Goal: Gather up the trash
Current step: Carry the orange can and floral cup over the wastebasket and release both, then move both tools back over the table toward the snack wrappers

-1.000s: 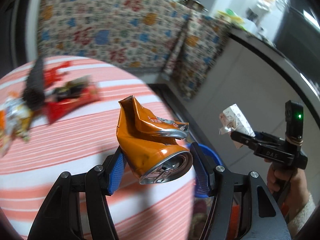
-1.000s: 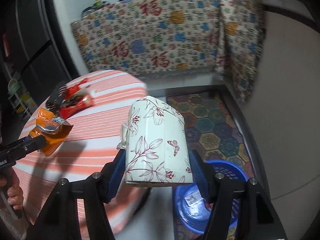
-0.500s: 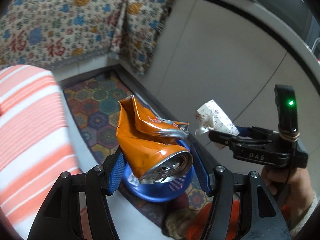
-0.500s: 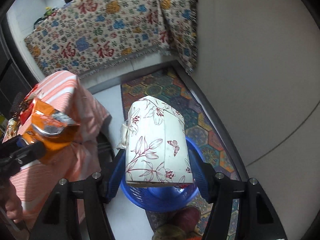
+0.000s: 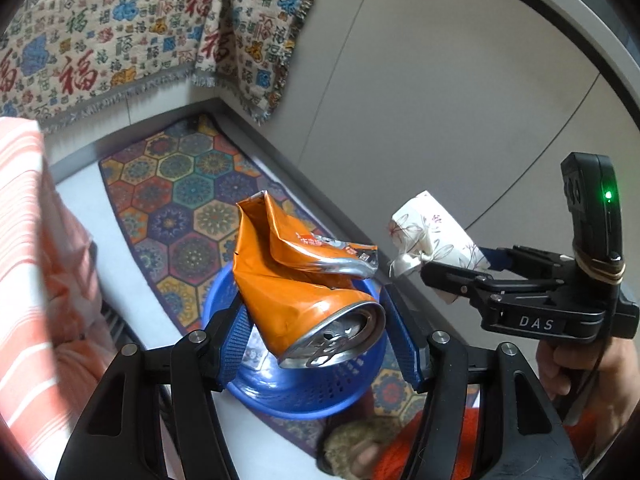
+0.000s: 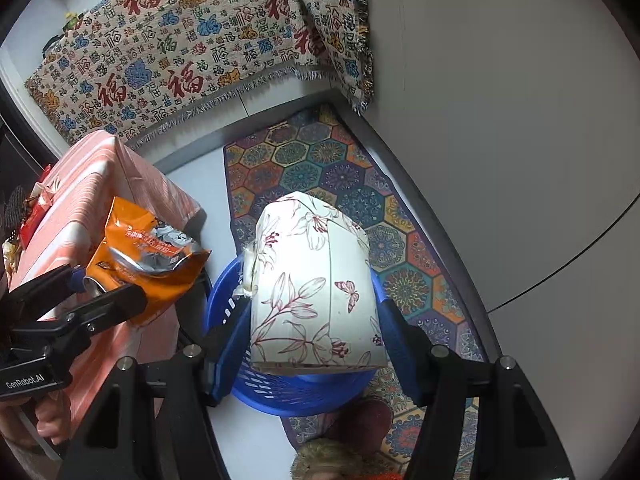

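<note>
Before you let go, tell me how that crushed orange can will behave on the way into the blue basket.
The can is badly crumpled and looks empty, so it probably drops lightly. Its bent body likely won't roll much. The torn, folded top edge looks sharp and might snag on the slotted wall of the basket below the left gripper.

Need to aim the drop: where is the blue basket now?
In both wrist views the blue basket sits on the floor beside the patterned rug, under the crushed can.
</note>
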`<move>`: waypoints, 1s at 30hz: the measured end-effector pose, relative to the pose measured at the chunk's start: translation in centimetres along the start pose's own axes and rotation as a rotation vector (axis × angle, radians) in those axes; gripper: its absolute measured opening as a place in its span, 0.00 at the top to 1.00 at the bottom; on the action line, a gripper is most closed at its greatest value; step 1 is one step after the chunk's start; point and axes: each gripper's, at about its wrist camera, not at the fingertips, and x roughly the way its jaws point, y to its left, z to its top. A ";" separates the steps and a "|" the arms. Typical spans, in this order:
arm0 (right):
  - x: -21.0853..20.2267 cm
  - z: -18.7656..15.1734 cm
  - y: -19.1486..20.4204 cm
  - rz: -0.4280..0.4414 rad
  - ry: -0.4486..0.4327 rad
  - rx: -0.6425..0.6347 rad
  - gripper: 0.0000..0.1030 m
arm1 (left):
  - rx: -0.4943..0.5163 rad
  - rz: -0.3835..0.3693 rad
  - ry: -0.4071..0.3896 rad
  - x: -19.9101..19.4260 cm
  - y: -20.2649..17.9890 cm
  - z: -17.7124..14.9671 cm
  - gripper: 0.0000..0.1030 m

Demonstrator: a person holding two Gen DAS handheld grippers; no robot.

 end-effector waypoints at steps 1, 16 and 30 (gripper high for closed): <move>0.3 0.2 -0.2 -0.001 0.001 0.002 0.37 | 0.004 -0.001 0.004 0.2 0.0 0.0 0.38; 2.6 1.4 -0.9 0.045 0.031 0.103 0.34 | 0.025 0.006 0.059 3.8 0.1 -1.2 0.37; 2.8 2.5 0.0 0.122 0.023 0.137 0.26 | -0.018 0.039 0.027 3.3 1.4 -1.4 0.18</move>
